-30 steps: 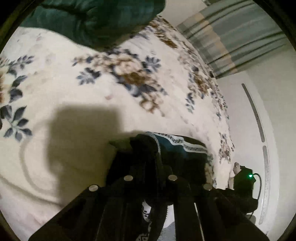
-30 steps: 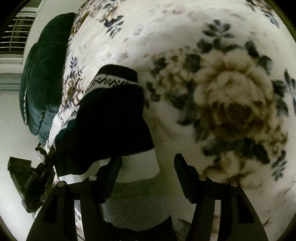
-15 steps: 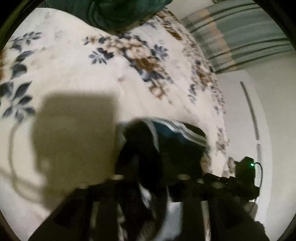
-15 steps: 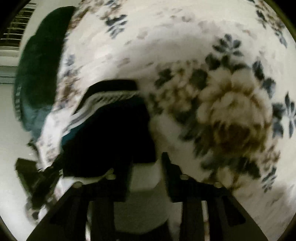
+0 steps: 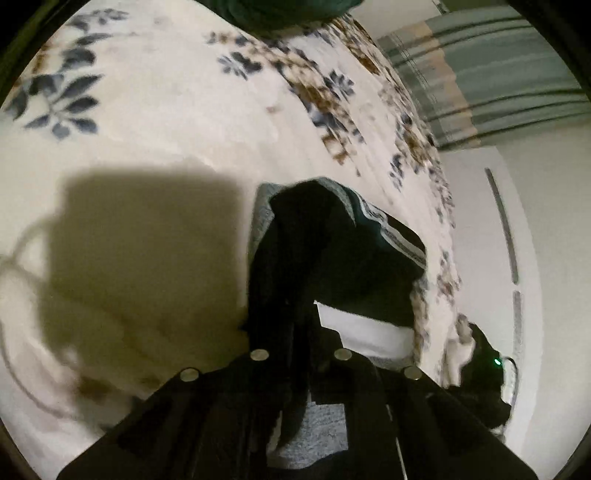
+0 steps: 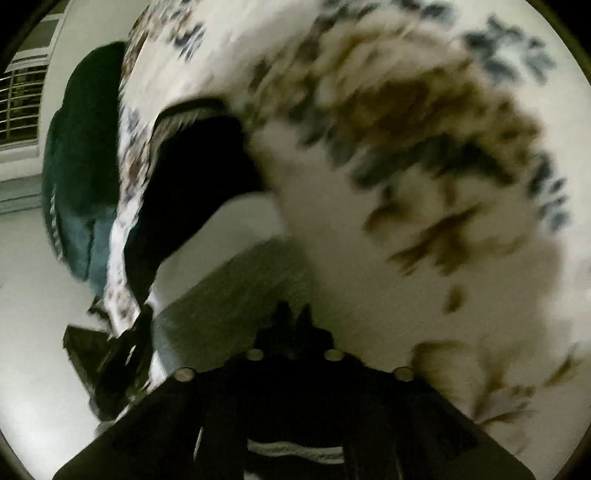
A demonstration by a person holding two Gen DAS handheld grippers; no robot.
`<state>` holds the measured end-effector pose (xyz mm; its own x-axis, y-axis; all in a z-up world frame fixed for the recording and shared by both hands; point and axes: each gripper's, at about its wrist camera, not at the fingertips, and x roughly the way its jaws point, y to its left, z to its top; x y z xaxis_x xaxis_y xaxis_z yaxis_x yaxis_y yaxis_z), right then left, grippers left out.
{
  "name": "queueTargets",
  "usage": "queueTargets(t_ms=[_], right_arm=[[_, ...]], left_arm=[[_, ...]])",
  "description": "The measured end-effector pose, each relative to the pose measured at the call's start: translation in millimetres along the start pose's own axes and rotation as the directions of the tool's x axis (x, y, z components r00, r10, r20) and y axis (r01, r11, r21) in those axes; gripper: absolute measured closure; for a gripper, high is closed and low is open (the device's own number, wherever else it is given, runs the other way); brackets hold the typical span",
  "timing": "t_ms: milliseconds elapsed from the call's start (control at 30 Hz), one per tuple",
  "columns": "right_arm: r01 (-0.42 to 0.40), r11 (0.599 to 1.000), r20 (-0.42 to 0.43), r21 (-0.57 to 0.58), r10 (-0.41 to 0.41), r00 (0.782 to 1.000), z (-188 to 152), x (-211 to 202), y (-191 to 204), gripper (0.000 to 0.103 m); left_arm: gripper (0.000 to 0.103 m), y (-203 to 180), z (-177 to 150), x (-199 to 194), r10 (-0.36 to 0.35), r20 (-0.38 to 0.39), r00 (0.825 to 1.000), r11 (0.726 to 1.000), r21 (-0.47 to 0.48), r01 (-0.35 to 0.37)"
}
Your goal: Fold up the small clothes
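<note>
A small dark garment [image 5: 369,266] with a teal and white patterned band lies on the floral blanket [image 5: 166,110] of a bed. Its lower part is white and grey. My left gripper [image 5: 301,332] is shut on a fold of its dark cloth, which stands up between the fingers. The right wrist view is blurred. It shows the same garment [image 6: 195,177] at the left, with its grey part [image 6: 229,295] running down to my right gripper [image 6: 295,314]. That gripper's fingertips are pressed together at the grey edge.
A dark green pillow [image 5: 288,11] lies at the head of the bed and also shows as the green pillow [image 6: 77,147] at the left. A striped curtain [image 5: 498,74], a black device with a green light [image 5: 487,369] and a window [image 6: 22,99] flank the bed.
The right gripper's fingers, apart around the grey and white cloth before, have come together. The left gripper loosened briefly and closed again on the dark cloth. Both hands shifted over the bed.
</note>
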<state>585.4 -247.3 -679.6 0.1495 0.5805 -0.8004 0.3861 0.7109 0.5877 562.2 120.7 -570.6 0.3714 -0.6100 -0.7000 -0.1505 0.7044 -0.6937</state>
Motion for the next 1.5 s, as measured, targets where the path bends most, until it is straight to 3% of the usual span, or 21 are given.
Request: queueTargets(t_ms=[100,133,233,267,300,500,600,667,733,767,800,933,967,1000,1033,1067,1100,1233,1400,1433,1500], right_arm=[[-0.009,1.000,-0.038,-0.021,0.008,0.999,-2.2,-0.8,1.4,0.100],[-0.007,1.000,-0.045,-0.026,0.006,0.999,-3.7,-3.1,3.1,0.098],[-0.004,1.000,-0.076,-0.031,0.002,0.997,-14.5,-17.8,4.0,0.070],[-0.010,0.999,-0.080,-0.035,0.007,0.997,-17.4,-19.0,5.1,0.055],[-0.013,0.999,-0.087,-0.047,0.009,0.996,-29.3,-25.3,2.0,0.052],[0.013,0.998,-0.225,-0.068,-0.028,0.974,-116.5,-26.0,-36.5,0.052],[0.009,1.000,-0.289,-0.019,-0.014,0.957,-152.4,-0.7,-58.5,0.052],[-0.022,1.000,-0.297,-0.013,0.017,0.955,-166.0,13.4,-64.7,0.052],[-0.033,0.999,-0.276,-0.018,0.026,0.961,-172.4,19.3,-62.9,0.066],[-0.027,0.999,-0.229,-0.030,0.019,0.973,-175.1,11.5,-65.7,0.097],[0.017,0.999,-0.192,-0.040,-0.024,0.981,-175.3,6.8,-66.9,0.097],[0.021,1.000,-0.192,0.002,-0.021,0.981,-178.2,4.2,-78.4,0.096],[0.015,1.000,-0.214,-0.012,-0.017,0.977,-180.1,2.9,-76.7,0.094],[0.010,1.000,-0.241,-0.010,-0.012,0.970,-183.5,-1.2,-76.2,0.082],[0.004,1.000,-0.261,-0.006,-0.005,0.965,-188.7,-7.4,-78.0,0.073],[-0.024,1.000,-0.279,-0.005,0.022,0.960,-196.9,-17.8,-79.9,0.051],[-0.036,0.999,-0.288,-0.010,0.032,0.957,-203.1,-25.3,-82.6,0.036],[-0.016,0.999,-0.350,-0.033,0.003,0.937,-244.1,-45.7,-105.4,0.033],[0.010,0.998,-0.422,0.063,0.018,0.906,-302.3,-21.1,-158.5,0.033],[-0.001,0.997,-0.424,0.073,0.032,0.905,-309.2,-14.2,-165.0,0.033],[-0.025,0.996,-0.412,0.082,0.057,0.909,-322.4,-1.8,-165.7,0.033]], left_arm=[[0.093,-7.8,-3.3,-12.4,0.005,-0.022,1.000,1.000,0.024,-0.004],[0.086,-8.7,-6.7,-18.9,0.013,-0.025,1.000,1.000,0.025,-0.012],[0.071,-13.1,-36.0,-54.1,0.026,-0.014,1.000,0.998,0.063,-0.025],[0.065,-13.7,-48.7,-62.5,0.035,-0.013,0.999,0.997,0.075,-0.034],[0.062,-12.0,-64.0,-70.9,0.046,-0.020,0.999,0.996,0.082,-0.045],[0.059,11.6,-170.4,-68.1,0.104,-0.182,0.978,0.994,0.034,-0.100],[0.062,16.4,-202.6,-48.8,0.145,-0.193,0.970,0.989,0.039,-0.140],[0.096,13.1,-207.2,-50.7,0.190,-0.129,0.973,0.981,0.051,-0.185],[0.097,16.4,-202.3,-58.3,0.174,-0.095,0.980,0.985,0.006,-0.174],[0.097,17.6,-200.0,-63.6,0.179,-0.078,0.981,0.984,0.009,-0.179],[0.097,18.6,-199.9,-65.1,0.177,-0.082,0.981,0.984,0.018,-0.176],[0.093,13.2,-198.8,-74.3,0.153,-0.152,0.976,0.988,-0.002,-0.155],[0.090,9.5,-201.2,-81.5,0.150,-0.162,0.975,0.988,-0.005,-0.153],[0.086,6.1,-205.6,-94.2,0.135,-0.155,0.979,0.991,-0.002,-0.137],[0.073,1.4,-211.3,-106.7,0.125,-0.141,0.982,0.992,-0.001,-0.127],[0.055,-1.4,-219.2,-118.7,0.121,-0.127,0.985,0.993,0.000,-0.122],[0.048,-3.6,-229.2,-129.5,0.125,-0.116,0.985,0.992,0.000,-0.125],[0.045,12.0,-283.7,-141.1,0.151,-0.162,0.975,0.986,-0.038,-0.159],[0.045,43.3,-338.7,-98.6,0.215,-0.286,0.934,0.970,-0.047,-0.237],[0.047,42.5,-343.5,-95.1,0.220,-0.281,0.934,0.971,-0.030,-0.238],[0.073,34.6,-350.1,-98.3,0.236,-0.229,0.944,0.971,0.006,-0.241]])
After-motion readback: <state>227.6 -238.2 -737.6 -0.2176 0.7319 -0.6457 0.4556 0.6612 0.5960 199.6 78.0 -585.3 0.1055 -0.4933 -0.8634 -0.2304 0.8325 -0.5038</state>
